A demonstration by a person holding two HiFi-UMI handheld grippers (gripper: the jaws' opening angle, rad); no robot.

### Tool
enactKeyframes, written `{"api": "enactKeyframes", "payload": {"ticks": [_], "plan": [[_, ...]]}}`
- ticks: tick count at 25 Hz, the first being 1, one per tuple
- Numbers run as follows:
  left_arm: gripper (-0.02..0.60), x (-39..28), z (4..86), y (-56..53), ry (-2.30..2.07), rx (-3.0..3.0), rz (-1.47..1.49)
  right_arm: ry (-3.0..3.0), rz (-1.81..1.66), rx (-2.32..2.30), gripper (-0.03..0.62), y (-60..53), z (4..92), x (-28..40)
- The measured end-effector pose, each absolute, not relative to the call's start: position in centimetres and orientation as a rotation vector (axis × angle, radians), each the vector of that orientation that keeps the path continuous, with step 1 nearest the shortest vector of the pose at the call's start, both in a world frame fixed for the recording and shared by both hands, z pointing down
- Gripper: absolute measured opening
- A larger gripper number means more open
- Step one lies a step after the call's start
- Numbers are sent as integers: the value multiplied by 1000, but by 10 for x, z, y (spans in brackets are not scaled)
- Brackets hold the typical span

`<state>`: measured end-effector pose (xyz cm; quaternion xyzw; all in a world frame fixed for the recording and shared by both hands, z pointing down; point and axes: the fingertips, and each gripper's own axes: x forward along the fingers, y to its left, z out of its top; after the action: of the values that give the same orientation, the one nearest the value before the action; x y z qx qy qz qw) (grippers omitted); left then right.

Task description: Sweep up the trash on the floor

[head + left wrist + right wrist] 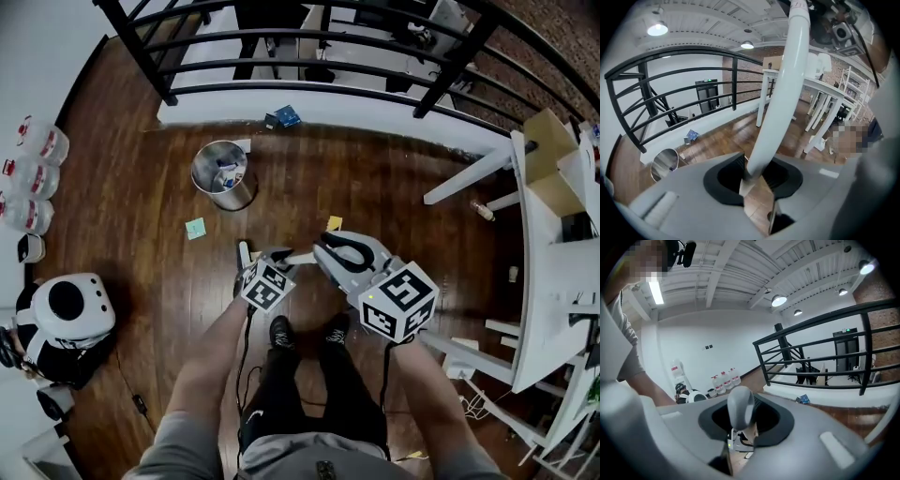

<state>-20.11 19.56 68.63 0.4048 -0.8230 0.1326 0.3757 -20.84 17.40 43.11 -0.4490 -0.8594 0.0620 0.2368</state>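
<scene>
frankly, with our left gripper (757,180) clamped on the pole (780,93) and our right gripper (743,427) on a grey handle (740,406), we could flick the teal scrap (195,228) and yellow scrap (334,223) lying on the floor (141,187) ahead past the bin (223,173) if we rush the stroke.

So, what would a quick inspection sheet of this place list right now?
Surface: dark wooden floor.
Job's things: white pole; grey handle; metal bin; teal scrap and yellow scrap on the floor.
Clutter: blue item by the railing; water bottles at the wall.
Grippers: left gripper shut on the white pole; right gripper shut on the grey handle.
Cables: black cable beside the feet.
Surroundings: black railing; white table.
</scene>
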Motion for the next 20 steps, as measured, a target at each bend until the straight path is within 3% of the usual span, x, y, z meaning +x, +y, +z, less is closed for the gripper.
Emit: {"api": "enactKeyframes", "payload": {"ticks": [14, 20], "plan": [[100, -242, 668, -23, -2113, 1240, 301, -2429, 94, -1015, 71, -25, 414, -246], [98, -242, 662, -65, -2081, 1287, 358, -2447, 129, -987, 71, -70, 410, -246]]}}
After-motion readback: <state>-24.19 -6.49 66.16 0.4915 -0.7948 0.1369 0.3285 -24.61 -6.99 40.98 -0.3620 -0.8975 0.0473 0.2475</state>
